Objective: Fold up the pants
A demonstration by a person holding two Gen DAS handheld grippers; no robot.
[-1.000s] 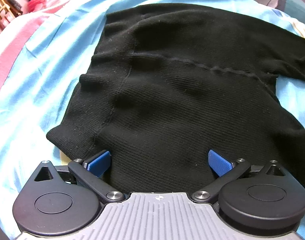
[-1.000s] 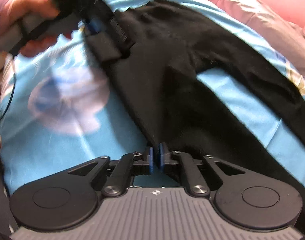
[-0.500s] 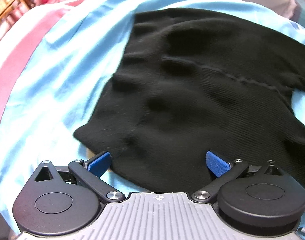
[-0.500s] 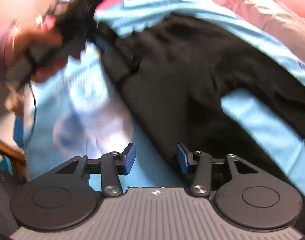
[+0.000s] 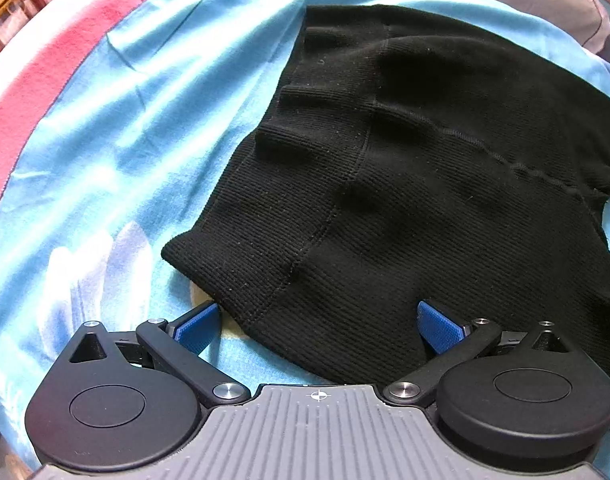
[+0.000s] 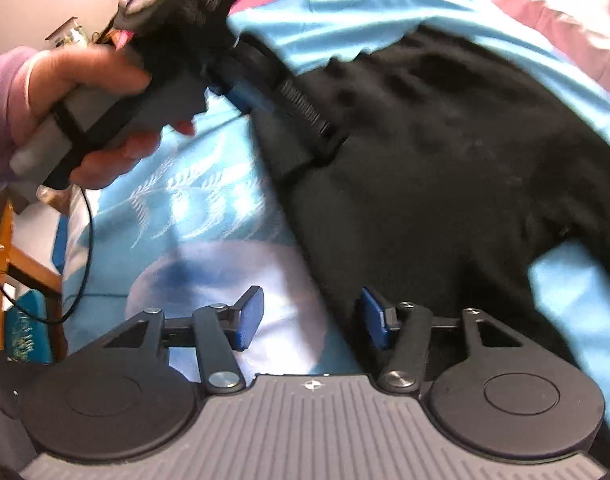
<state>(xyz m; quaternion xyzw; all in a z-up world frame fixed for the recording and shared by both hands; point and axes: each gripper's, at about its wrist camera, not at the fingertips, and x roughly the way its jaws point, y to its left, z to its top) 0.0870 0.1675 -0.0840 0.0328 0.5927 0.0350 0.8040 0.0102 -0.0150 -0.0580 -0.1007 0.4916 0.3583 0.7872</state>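
Black ribbed pants (image 5: pixel 405 184) lie spread on a light blue bedsheet (image 5: pixel 125 128). My left gripper (image 5: pixel 319 322) is open, its blue pads either side of the near waist edge, holding nothing. In the right wrist view the pants (image 6: pixel 445 168) run from upper middle to lower right. My right gripper (image 6: pixel 311 320) is open and empty, with its right pad over the pants' edge. The left gripper also shows in the right wrist view (image 6: pixel 241 88), held in a hand at the pants' far corner.
A pink and red blanket (image 5: pixel 37 72) borders the sheet on the left. A pink pillow (image 6: pixel 545 12) lies at the far right. A wooden frame (image 6: pixel 9 264) and a black cable (image 6: pixel 81 248) hang at the bed's left edge.
My right gripper opened, let go of the pants' edge and shifted left. My left gripper stayed open and moved left, so the pants now sit further right in its view.
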